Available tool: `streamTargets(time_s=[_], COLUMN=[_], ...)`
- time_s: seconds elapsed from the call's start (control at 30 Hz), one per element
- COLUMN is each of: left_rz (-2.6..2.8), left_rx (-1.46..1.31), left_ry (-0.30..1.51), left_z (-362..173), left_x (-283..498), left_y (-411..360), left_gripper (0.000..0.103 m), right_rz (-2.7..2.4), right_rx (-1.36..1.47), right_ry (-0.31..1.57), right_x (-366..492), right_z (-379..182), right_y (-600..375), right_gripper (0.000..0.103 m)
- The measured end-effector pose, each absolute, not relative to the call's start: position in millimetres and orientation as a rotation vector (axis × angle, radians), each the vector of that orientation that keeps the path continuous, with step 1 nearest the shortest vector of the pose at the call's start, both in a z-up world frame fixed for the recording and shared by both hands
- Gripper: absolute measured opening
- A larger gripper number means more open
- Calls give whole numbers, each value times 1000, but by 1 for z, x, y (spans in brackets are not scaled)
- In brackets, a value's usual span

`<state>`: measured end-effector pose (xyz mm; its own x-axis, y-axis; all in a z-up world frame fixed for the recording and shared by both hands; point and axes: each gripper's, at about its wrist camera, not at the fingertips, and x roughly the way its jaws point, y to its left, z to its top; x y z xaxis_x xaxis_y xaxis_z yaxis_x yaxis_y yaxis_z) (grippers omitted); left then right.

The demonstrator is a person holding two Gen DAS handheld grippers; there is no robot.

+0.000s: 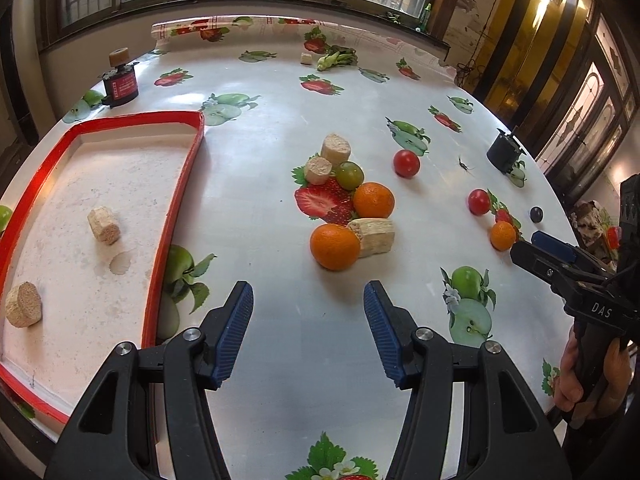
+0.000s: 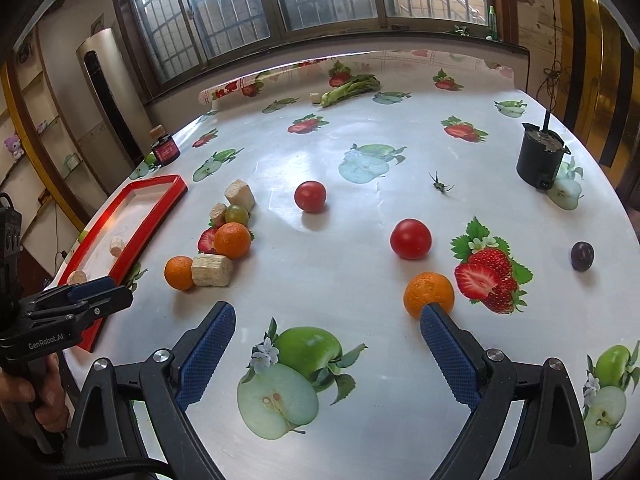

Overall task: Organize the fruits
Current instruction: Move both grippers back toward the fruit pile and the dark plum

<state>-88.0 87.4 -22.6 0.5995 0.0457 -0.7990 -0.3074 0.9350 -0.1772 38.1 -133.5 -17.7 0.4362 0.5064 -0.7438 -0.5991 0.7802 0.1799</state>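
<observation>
While both sets of jaws are standing apart and empty, the left gripper [image 1: 308, 314] is pointing straight at the nearest orange [image 1: 335, 247], just ahead.

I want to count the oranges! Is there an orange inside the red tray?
No, the red tray holds only two beige cork-like chunks, while the oranges sit out on the tablecloth.
</observation>
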Motion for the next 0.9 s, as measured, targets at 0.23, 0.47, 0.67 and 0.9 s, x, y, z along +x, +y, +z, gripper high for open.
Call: streamTargets(time_s=[0.23, 0.47, 0.67, 0.9], left_rz=[180, 155, 135, 129], left_rx=[-285, -277, -283, -273], left_ry=[922, 944, 959, 954], left_z=[-28, -35, -45, -49], left_x=[-70, -51, -37, -24], left_y=[79, 79, 79, 79], left_gripper=[56, 56, 56, 55], right_rz=[642, 578, 428, 260], right_rx=[-124, -141, -79, -49], right_ry=[872, 888, 833, 885], right_x=[48, 68, 98, 157], right_z=[-18, -28, -15, -32], right_y=[-145, -157, -204, -252], right_gripper=[95, 91, 89, 63])
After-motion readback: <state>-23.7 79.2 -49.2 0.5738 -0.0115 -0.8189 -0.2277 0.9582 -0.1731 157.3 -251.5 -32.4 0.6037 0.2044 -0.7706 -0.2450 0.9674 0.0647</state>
